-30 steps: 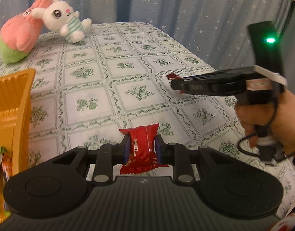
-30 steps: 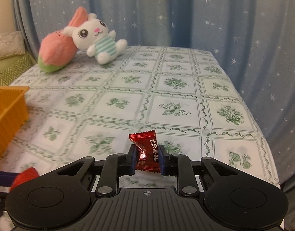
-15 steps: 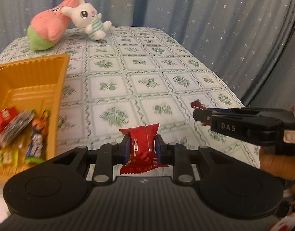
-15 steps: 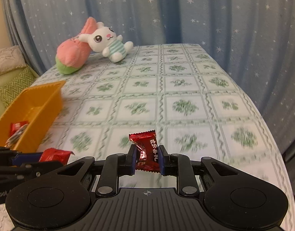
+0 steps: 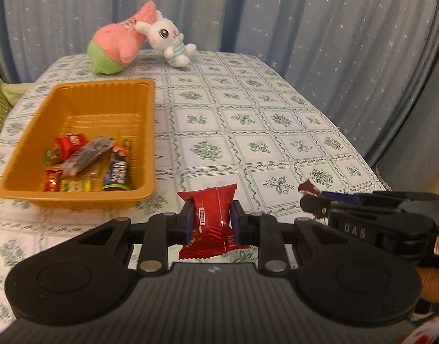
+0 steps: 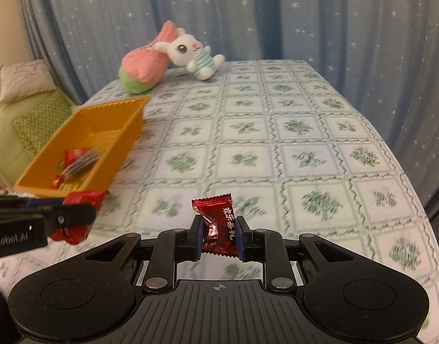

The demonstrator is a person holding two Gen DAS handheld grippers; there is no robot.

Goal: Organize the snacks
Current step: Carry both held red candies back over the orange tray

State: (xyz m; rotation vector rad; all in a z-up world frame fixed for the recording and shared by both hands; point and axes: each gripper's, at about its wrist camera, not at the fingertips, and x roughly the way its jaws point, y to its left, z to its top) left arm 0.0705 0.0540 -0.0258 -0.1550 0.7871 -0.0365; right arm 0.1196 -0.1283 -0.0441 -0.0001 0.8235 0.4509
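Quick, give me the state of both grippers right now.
Left gripper: closed, holding a red snack packet.
Right gripper: closed, holding a dark red wrapped candy.

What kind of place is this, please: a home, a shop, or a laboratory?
Most likely a room in a home. A table wears a floral cloth, two plush toys lie at its far end, star-patterned curtains hang behind, and cushions sit to the left.
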